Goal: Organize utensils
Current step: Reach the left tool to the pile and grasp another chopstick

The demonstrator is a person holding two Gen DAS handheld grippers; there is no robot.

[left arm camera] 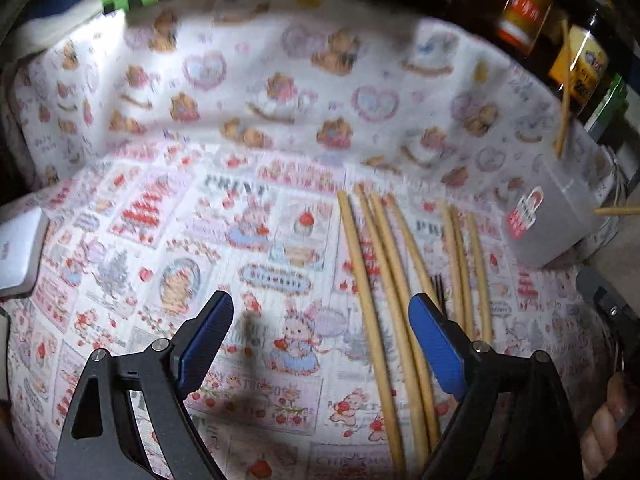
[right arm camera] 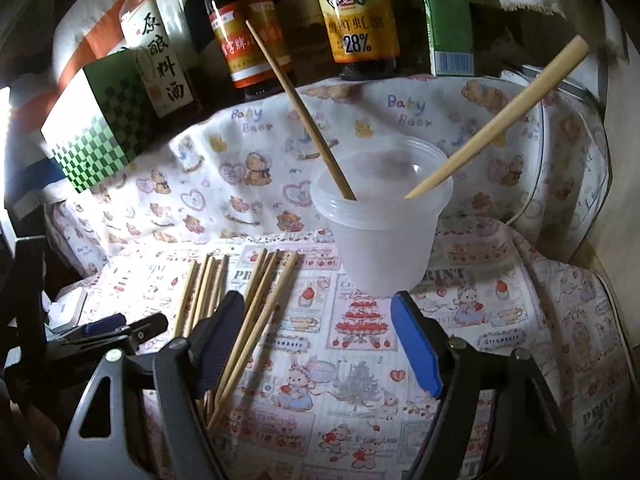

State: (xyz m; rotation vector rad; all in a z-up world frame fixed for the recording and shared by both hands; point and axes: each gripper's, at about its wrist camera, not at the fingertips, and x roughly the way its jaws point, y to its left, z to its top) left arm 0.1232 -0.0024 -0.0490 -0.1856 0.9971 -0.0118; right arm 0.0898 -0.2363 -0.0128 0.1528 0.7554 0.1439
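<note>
Several bamboo chopsticks (left arm camera: pixel 376 280) lie side by side on the printed cloth (left arm camera: pixel 248 240). My left gripper (left arm camera: pixel 322 304) hovers over the cloth with its jaws open and empty; its right finger (left arm camera: pixel 436 344) hangs above the chopsticks. A dark fork tip (left arm camera: pixel 439 286) peeks out behind that finger. In the right wrist view a translucent plastic cup (right arm camera: pixel 384 240) stands upright with two chopsticks (right arm camera: pixel 300 108) leaning in it. My right gripper (right arm camera: pixel 318 300) is open in front of the cup. Loose chopsticks (right arm camera: pixel 256 312) lie on the cloth by its left finger, untouched.
Sauce bottles (right arm camera: pixel 360 20), a green carton (right arm camera: pixel 448 20) and a green checkered box (right arm camera: pixel 100 128) line the back. A white flat object (left arm camera: pixel 20 248) lies at the cloth's left edge. My left gripper (right arm camera: pixel 120 328) shows at lower left. A white cable (right arm camera: pixel 536 188) curves behind the cup.
</note>
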